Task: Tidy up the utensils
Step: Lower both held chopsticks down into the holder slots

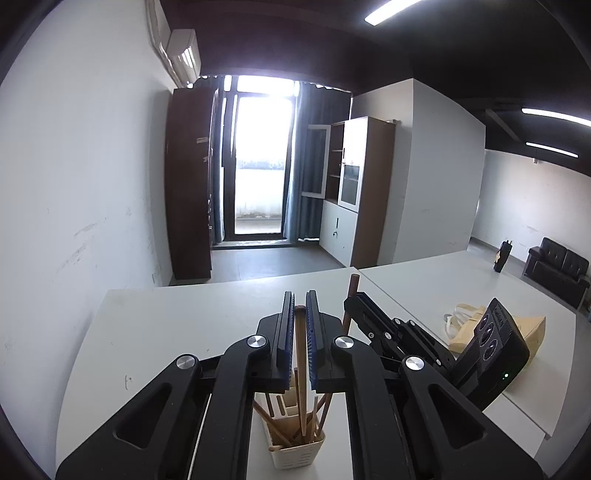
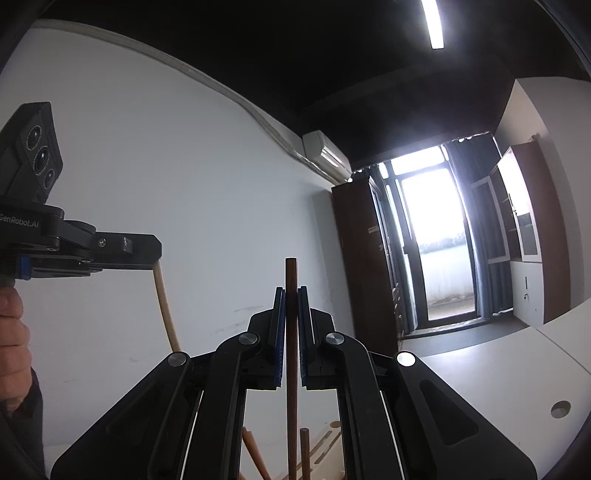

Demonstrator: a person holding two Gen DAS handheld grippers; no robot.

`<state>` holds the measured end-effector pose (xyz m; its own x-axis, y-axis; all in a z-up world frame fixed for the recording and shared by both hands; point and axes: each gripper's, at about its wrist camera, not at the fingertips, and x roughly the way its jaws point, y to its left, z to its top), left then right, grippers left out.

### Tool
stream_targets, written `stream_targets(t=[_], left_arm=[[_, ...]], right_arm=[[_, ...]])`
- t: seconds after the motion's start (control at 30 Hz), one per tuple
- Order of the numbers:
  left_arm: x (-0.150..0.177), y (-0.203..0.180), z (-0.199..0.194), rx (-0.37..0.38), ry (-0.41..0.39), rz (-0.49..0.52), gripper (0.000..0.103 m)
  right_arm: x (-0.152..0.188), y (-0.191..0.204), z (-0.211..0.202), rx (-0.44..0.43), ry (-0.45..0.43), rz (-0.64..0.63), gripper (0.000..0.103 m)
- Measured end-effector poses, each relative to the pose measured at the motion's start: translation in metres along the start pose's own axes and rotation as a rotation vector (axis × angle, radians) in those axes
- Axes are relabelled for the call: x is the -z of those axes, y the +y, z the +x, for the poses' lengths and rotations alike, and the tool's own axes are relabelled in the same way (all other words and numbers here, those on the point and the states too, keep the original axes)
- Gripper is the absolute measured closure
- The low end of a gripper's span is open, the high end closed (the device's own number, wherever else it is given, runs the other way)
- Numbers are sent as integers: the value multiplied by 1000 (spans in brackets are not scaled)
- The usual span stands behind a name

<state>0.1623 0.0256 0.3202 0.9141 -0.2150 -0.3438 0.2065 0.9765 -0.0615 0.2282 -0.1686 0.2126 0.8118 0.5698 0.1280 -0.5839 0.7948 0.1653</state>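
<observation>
Light wooden utensil (image 1: 301, 365) clamped upright in closed left gripper (image 1: 300, 306), above cream holder (image 1: 295, 452) full of wooden utensils. Dark wooden stick (image 2: 291, 332) pinched upright in closed right gripper (image 2: 291, 291). Holder on white table (image 1: 166, 332); behind, white wall (image 1: 92, 166), bright glass door (image 1: 260, 162), cabinets (image 1: 354, 184).

White walls (image 1: 74, 166) enclose the room; a bright glass balcony door (image 1: 260, 162) with blue-grey curtains (image 1: 304, 162) stands between a dark wardrobe (image 1: 188, 181) and a shelved cabinet (image 1: 354, 184); ceiling strip lights (image 1: 395, 9) glow; a black sofa (image 1: 557, 269) sits far right; grey floor (image 1: 273, 262).
</observation>
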Motion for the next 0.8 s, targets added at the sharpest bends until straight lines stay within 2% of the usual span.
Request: stream_targets(t=[0.17, 0.43, 0.8], left_arm=[[13, 1, 29, -19, 49, 5, 97], [37, 10, 63, -24, 127, -9, 97], [63, 17, 85, -32, 200, -9, 97]], right_arm=[[15, -7, 6, 15, 31, -7, 96], [32, 1, 5, 37, 51, -87, 96], [49, -7, 4, 49, 112, -82, 96]])
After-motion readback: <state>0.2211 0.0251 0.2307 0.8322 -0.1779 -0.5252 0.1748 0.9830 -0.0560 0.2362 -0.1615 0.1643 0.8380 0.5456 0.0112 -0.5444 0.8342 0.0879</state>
